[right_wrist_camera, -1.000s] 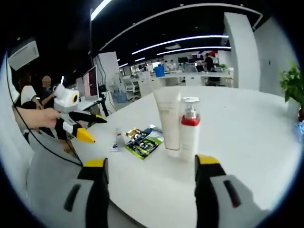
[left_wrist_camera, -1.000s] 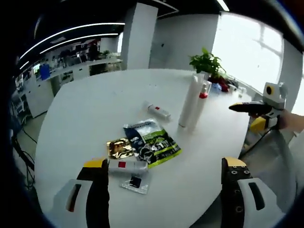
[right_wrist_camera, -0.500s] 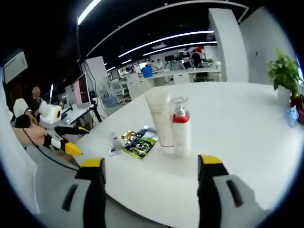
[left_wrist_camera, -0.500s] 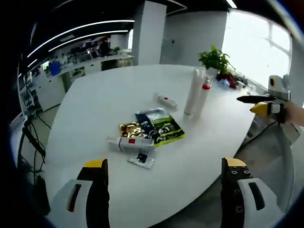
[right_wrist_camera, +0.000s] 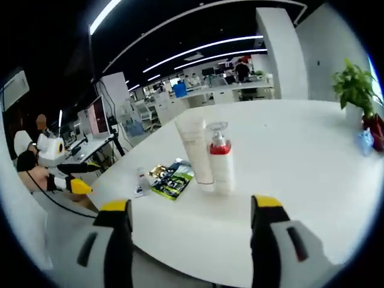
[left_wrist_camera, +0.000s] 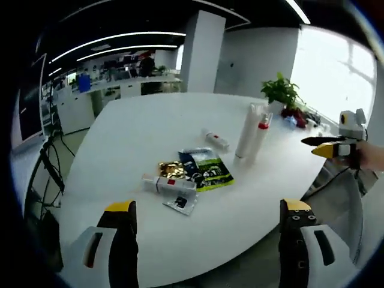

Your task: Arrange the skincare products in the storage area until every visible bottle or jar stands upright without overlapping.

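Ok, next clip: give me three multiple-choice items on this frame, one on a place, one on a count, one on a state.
1. Where is the pump bottle with the red collar?
A. Beside the tall white tube
B. On the green sachet
C. In the left claw

2. How many products stand upright on the table?
A. None
B. Two
C. Four

3. What state is the right claw in?
A. Shut on a tube
B. Shut on nothing
C. Open, holding nothing

Answers:
1. A: in the right gripper view the two stand side by side.
2. B: the tall tube and pump bottle stand; the small red-marked tubes lie flat.
3. C: its jaws are wide apart with only table between them.
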Demonstrator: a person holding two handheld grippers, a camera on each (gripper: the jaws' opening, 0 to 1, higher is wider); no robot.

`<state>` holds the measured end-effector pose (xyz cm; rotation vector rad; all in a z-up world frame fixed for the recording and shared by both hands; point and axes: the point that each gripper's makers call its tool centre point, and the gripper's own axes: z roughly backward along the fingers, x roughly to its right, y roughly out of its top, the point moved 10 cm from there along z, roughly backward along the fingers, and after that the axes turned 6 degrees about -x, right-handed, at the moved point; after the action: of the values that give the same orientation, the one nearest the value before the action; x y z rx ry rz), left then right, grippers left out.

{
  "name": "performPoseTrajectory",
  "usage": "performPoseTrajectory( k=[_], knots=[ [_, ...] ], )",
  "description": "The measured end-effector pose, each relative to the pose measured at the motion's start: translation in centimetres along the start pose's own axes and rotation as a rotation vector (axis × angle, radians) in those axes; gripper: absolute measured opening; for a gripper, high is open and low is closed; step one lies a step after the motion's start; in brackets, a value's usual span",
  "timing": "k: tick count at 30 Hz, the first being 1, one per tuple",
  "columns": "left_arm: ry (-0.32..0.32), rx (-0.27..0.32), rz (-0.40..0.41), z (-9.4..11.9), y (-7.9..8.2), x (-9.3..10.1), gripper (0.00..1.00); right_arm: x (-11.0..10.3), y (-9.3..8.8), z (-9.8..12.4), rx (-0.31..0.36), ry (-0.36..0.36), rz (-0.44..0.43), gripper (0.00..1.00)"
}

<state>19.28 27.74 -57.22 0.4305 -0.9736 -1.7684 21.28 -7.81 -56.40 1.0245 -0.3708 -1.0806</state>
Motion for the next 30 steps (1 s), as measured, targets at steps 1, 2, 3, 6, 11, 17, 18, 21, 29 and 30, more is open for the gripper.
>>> performPoseTrajectory(
  k=[1,2,3,6,11,17,18,21,29,30],
  knots=[
    [0.007,0.003,-0.005,0.0,-0.2,0.1,0.97,0.0,0.2,0.0,0.0,-0.002,0.002,0.81],
    [0.011,0.005,-0.012,-0.1,-0.3,0.2,0.97,0.1,0.3,0.0,0.002,-0.003,0.002,0.81],
    [0.013,0.005,-0.018,-0.1,-0.5,0.2,0.97,0.2,0.4,0.0,0.004,-0.003,0.0,0.81],
    [0.024,0.012,-0.018,-0.1,-0.6,0.2,0.97,0.3,0.5,0.0,0.001,-0.004,-0.004,0.81],
    [0.069,0.087,-0.021,0.1,-0.3,-0.1,0.97,0.6,0.8,-0.1,0.011,-0.006,-0.029,0.8],
    [0.08,0.091,-0.051,-0.2,-0.5,0.3,0.97,1.2,2.7,0.3,0.04,-0.019,-0.049,0.8],
    [0.078,0.095,-0.049,-0.2,-0.4,0.3,0.97,1.3,3.0,0.3,0.035,-0.022,-0.053,0.8],
    [0.076,0.104,-0.049,-0.2,-0.4,0.3,0.97,1.6,4.1,0.0,0.034,-0.04,-0.033,0.79],
    [0.072,0.108,-0.036,-0.2,-0.4,0.1,0.97,1.6,9.0,0.1,0.171,-0.027,-0.11,0.74],
    [0.07,0.107,-0.034,-0.2,-0.4,0.2,0.97,1.7,9.5,0.2,0.192,-0.032,-0.112,0.74]
  ],
)
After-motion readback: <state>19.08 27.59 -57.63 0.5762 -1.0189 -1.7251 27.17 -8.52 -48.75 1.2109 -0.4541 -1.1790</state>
